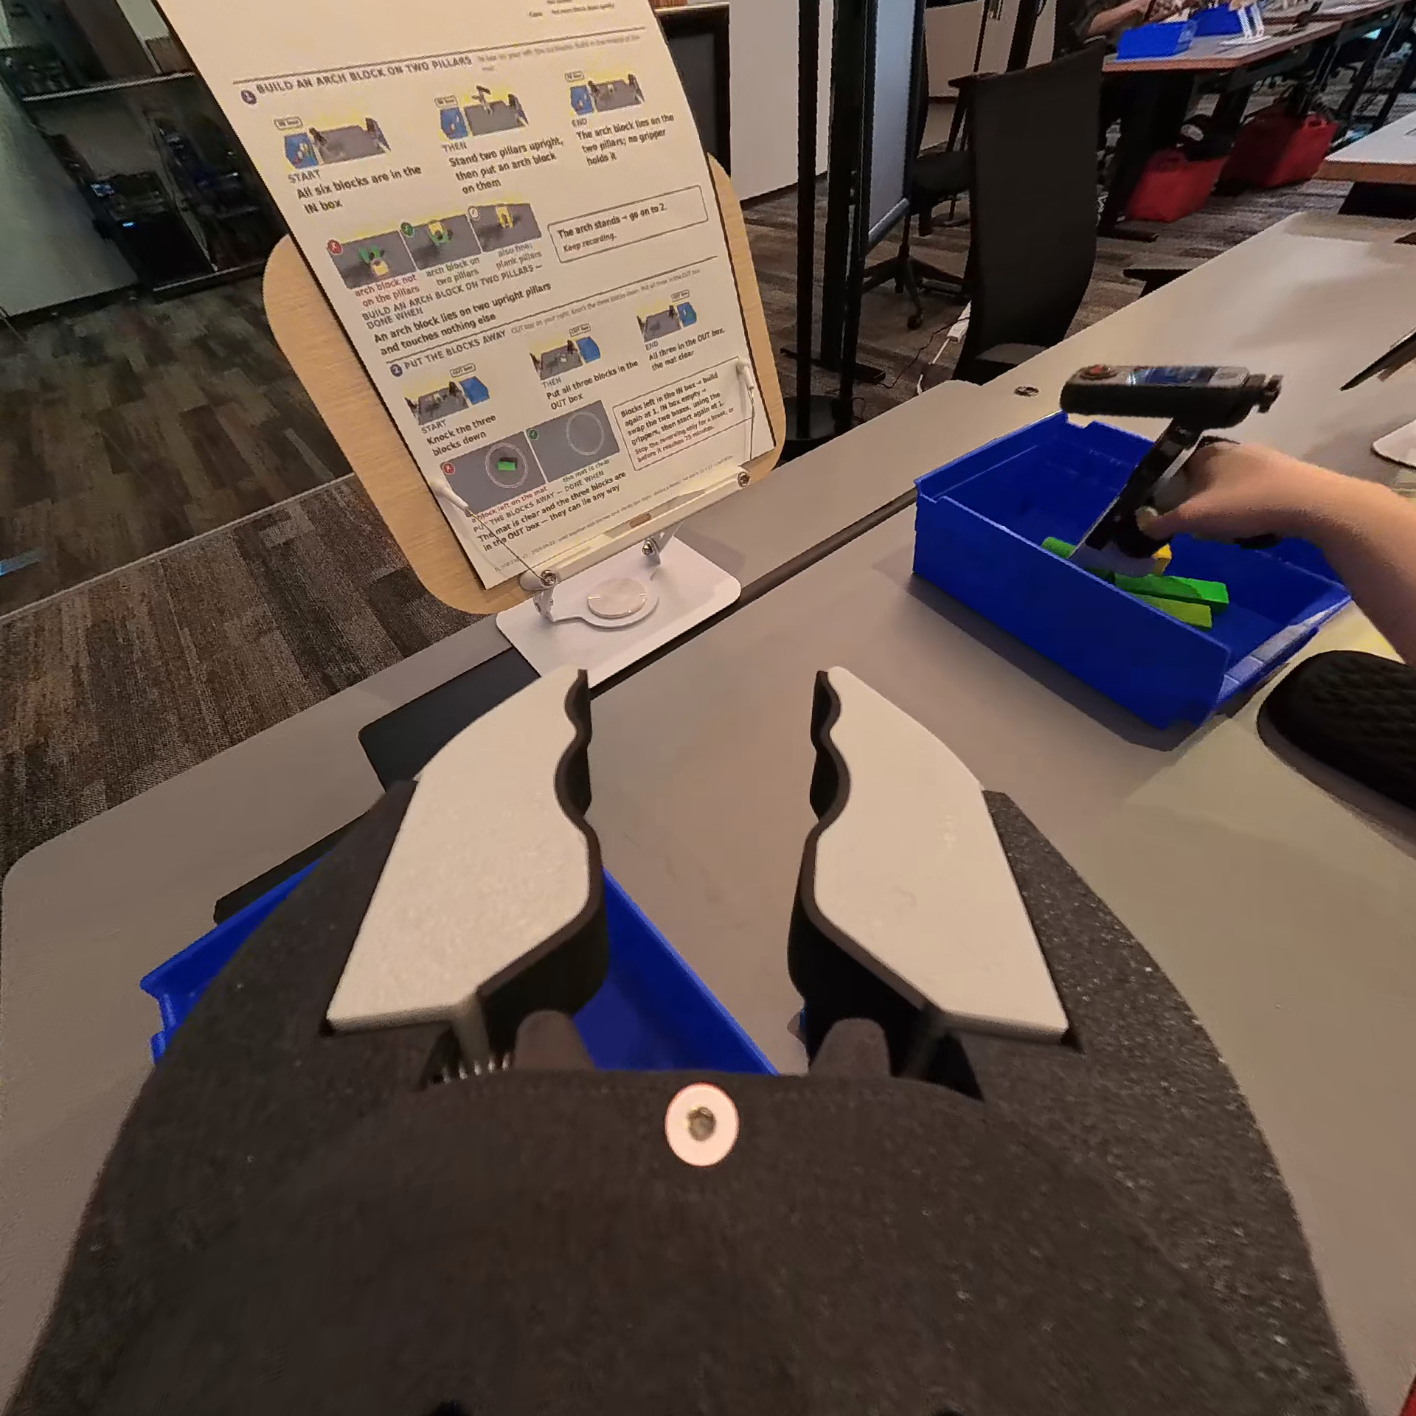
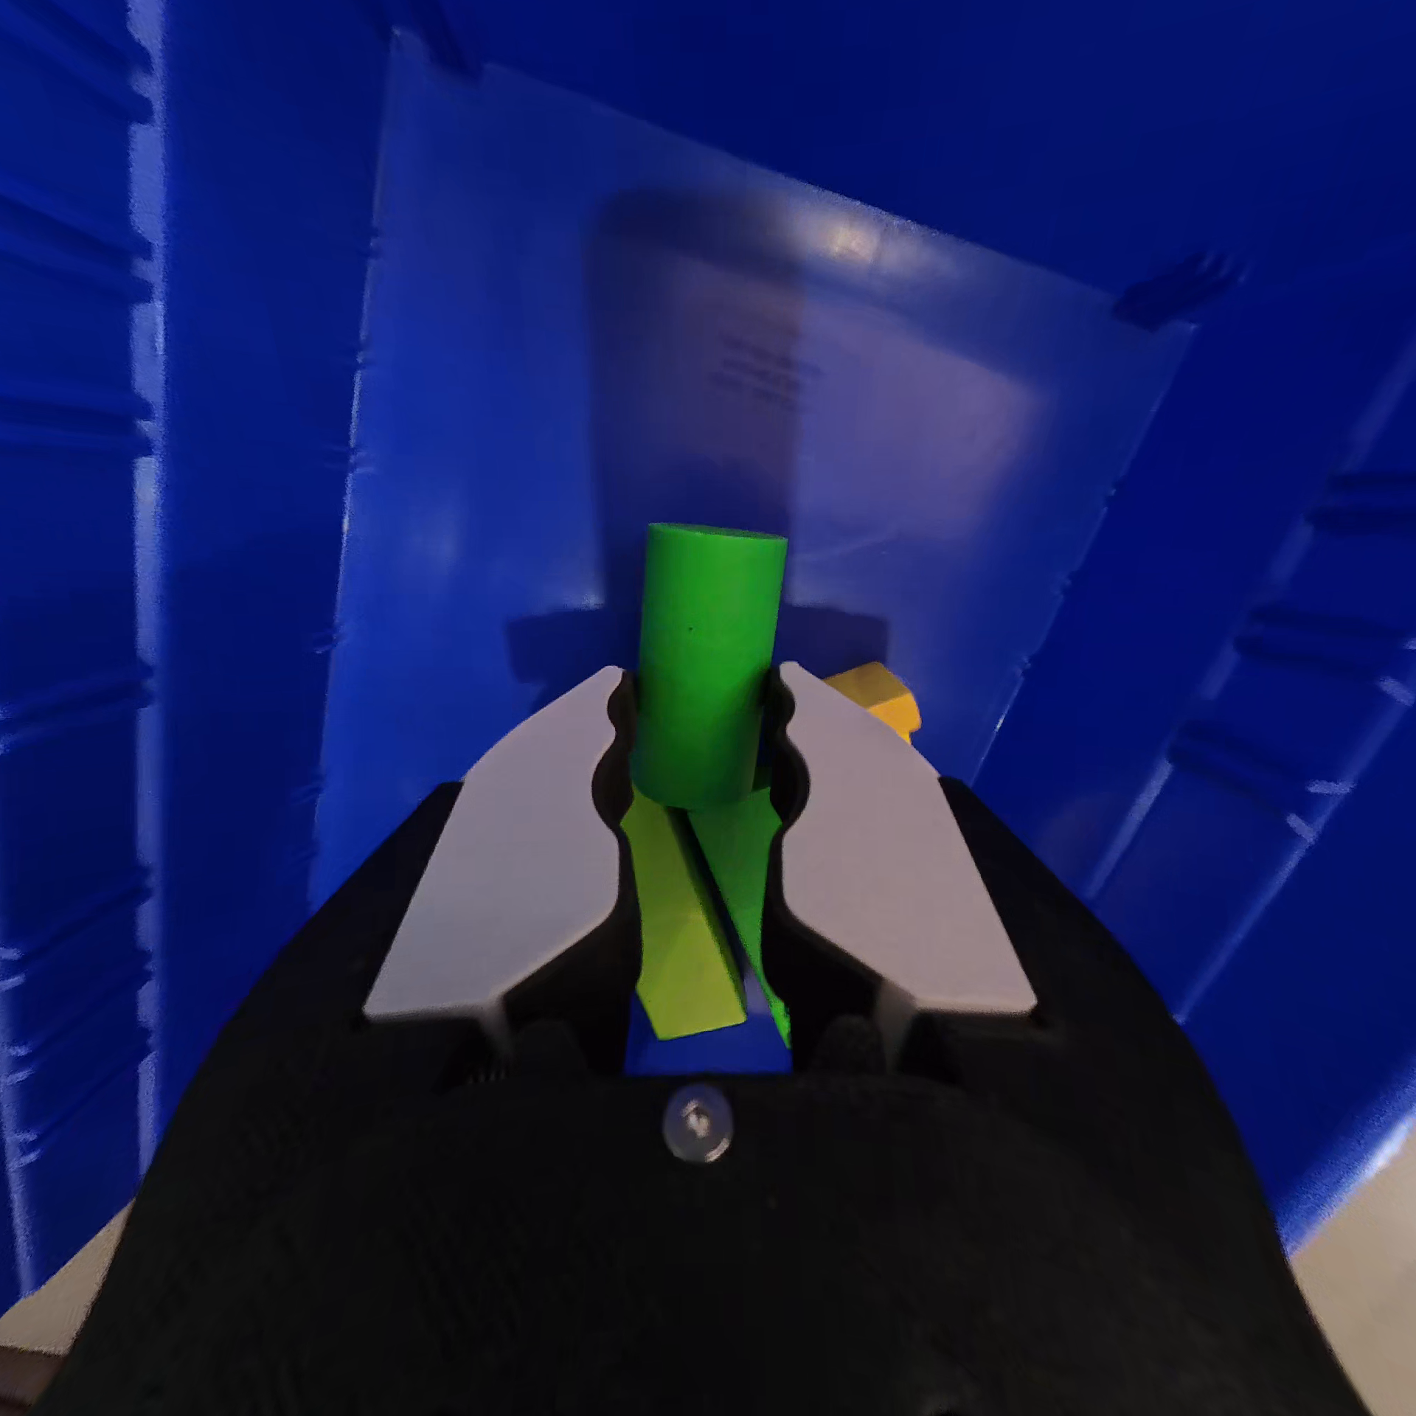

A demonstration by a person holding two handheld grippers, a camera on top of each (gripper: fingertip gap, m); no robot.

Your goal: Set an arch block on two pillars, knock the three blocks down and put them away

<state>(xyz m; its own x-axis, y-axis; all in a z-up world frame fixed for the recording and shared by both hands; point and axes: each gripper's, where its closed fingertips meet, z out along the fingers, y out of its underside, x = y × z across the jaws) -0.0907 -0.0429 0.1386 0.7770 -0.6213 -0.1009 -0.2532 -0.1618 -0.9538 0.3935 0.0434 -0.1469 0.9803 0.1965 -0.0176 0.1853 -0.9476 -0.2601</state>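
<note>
In the right wrist view my right gripper (image 2: pixel 699 693) is shut on a green cylinder block (image 2: pixel 709 659) and holds it inside a blue box (image 2: pixel 253 536). Under it lie green flat blocks (image 2: pixel 682 935) and a yellow block (image 2: pixel 877 689). In the left wrist view that box (image 1: pixel 1073 636) stands at the right of the grey table, with the right gripper (image 1: pixel 1111 548) reaching down into it over green blocks (image 1: pixel 1172 594). My left gripper (image 1: pixel 701 705) is open and empty above the table, over the edge of a second blue box (image 1: pixel 659 1004).
An instruction sheet on a wooden stand (image 1: pixel 506 306) stands at the table's far edge. A black padded rest (image 1: pixel 1348 720) lies right of the far box. A person's hand (image 1: pixel 1257 498) holds the right gripper. Chairs and desks are beyond the table. The grippers' ends are close to 55 centimeters from one another.
</note>
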